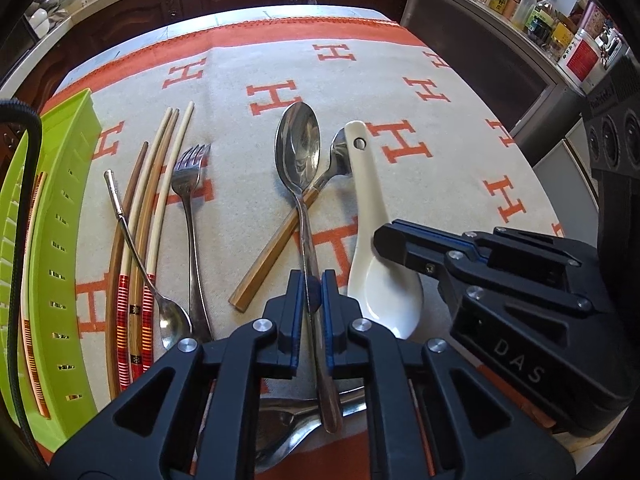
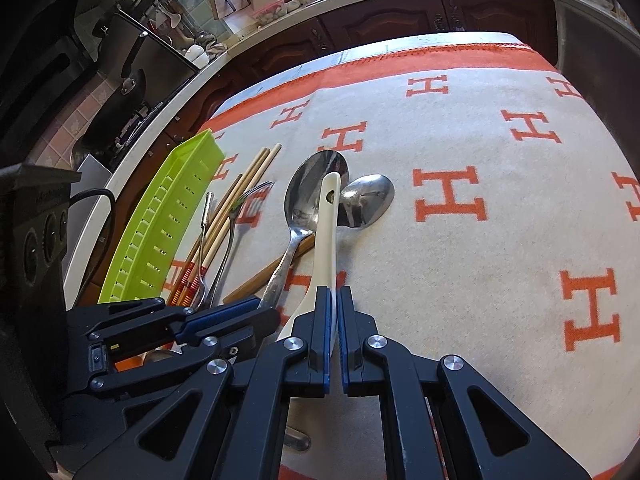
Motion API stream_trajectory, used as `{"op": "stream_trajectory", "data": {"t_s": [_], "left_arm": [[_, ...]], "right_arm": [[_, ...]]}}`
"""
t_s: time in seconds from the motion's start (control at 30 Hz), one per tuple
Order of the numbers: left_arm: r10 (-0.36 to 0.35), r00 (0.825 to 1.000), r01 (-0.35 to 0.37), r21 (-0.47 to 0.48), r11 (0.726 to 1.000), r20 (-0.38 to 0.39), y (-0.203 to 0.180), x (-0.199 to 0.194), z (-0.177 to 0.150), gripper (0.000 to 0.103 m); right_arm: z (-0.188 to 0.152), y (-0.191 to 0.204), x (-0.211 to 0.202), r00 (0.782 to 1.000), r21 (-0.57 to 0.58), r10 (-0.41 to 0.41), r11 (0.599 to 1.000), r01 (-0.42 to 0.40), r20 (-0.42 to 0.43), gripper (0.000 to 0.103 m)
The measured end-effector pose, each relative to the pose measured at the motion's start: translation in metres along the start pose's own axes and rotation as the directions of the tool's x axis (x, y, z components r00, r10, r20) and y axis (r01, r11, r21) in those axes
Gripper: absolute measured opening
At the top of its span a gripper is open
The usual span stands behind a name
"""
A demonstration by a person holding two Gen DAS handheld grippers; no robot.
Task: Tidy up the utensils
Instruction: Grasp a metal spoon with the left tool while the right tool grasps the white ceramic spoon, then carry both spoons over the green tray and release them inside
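Progress is at an early stage. The green tray (image 1: 68,184) serves as the landmark; it sits at the left edge of the patterned cloth (image 1: 400,92). One chopstick (image 1: 34,280) with a banded end already lies inside the tray. Nothing else can be seen in it.

Still outside the tray, on the cloth:
- Just beside the tray: a bundle of chopsticks (image 1: 156,200) and a small long-handled spoon (image 1: 132,240) lying across them.
- Next outward from the tray: a fork (image 1: 192,208).
- Farther from the tray: a large steel spoon (image 1: 298,148), crossing over a wooden-handled spoon (image 1: 280,240).
- Farthest from the tray: a white ceramic spoon (image 1: 372,240).

The left gripper (image 1: 310,284) is clamped on the handle of the large steel spoon, whose bowl points away from the camera. The spoon appears to rest on the pile, not yet lifted clear.

The right gripper (image 2: 335,308) has its jaws together and empty. It sits just beside the handle of the white ceramic spoon without holding it.

Judgement: one item is stowed; the remaining utensils are still to be sorted into the tray. The large steel spoon is likely the item in hand for transfer.
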State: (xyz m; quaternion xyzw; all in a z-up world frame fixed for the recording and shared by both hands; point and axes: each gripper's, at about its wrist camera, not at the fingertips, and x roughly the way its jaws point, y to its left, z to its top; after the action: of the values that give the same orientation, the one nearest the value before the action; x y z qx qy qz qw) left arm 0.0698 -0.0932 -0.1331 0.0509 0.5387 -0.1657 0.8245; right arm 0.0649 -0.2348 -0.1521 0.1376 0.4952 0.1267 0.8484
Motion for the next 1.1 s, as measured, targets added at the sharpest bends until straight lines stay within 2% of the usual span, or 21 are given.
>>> {"op": "stream_trajectory", "data": {"t_s": [0.13, 0.2, 0.43, 0.6, 0.73, 0.9, 1.1], "left_arm": [[0.008, 1.000, -0.007, -0.017, 1.000, 0.017, -0.001, -0.002, -0.001, 0.004], [0.003, 0.999, -0.002, -0.039, 0.999, 0.037, 0.001, -0.005, -0.001, 0.000], [0.006, 0.998, 0.000, -0.099, 0.995, 0.061, 0.019, -0.015, -0.004, 0.000], [0.021, 0.993, -0.004, -0.144, 0.990, 0.116, 0.039, -0.041, -0.003, 0.000], [0.051, 0.983, -0.018, -0.183, 0.983, 0.176, 0.061, -0.074, -0.001, 0.000], [0.115, 0.960, -0.055, -0.230, 0.972, 0.254, 0.096, -0.121, -0.005, 0.000], [0.170, 0.942, -0.082, -0.294, 0.952, 0.289, 0.145, -0.152, -0.020, 0.000]], "right_arm": [[-0.001, -0.001, -0.003, 1.000, 0.006, -0.003, 1.000, 0.003, 0.006, 0.004], [-0.001, -0.003, -0.005, 1.000, 0.010, -0.006, 1.000, 0.006, 0.010, 0.003], [0.001, -0.001, -0.011, 1.000, 0.009, -0.008, 1.000, 0.008, 0.018, 0.003], [0.003, 0.007, -0.015, 1.000, -0.001, -0.003, 1.000, 0.003, 0.025, 0.003], [0.012, 0.019, -0.024, 0.999, -0.011, 0.012, 1.000, -0.012, 0.038, 0.003], [0.029, 0.046, -0.035, 0.997, -0.044, 0.052, 0.998, -0.050, 0.054, 0.003], [0.050, 0.107, -0.033, 0.991, -0.112, 0.123, 0.987, -0.118, 0.044, 0.003]]}}
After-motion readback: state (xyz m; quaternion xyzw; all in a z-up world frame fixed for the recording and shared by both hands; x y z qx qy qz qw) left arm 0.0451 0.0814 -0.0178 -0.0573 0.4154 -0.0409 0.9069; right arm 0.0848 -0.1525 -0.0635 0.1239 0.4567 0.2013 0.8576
